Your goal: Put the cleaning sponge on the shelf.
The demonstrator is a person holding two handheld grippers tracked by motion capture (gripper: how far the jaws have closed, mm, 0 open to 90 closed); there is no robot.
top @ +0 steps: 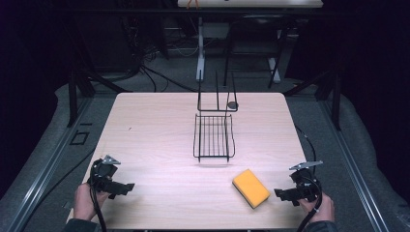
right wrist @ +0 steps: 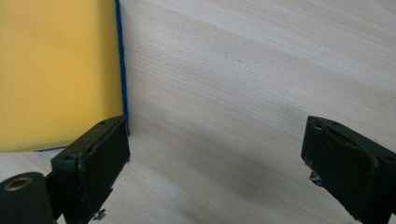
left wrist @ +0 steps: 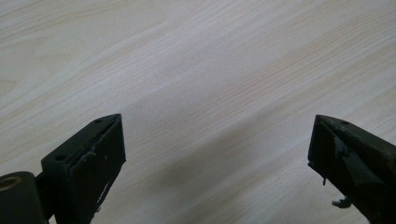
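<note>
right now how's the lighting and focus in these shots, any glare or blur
High view: the table is evenly lit with no glare, the surroundings fall to near black, and the wire rack is crisp. Left gripper view: wood grain sharp, a soft shadow between the left claw jaws. Right gripper view: the yellow sponge is bright but not blown out, the right claw jaws slightly soft.

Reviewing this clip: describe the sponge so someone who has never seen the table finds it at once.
On the pale wooden table, look at the near right corner, just in front of the right gripper. The sponge lies flat there, nearer than the black wire rack. It is the one bright yellow block, with a thin blue underside edge.
</note>
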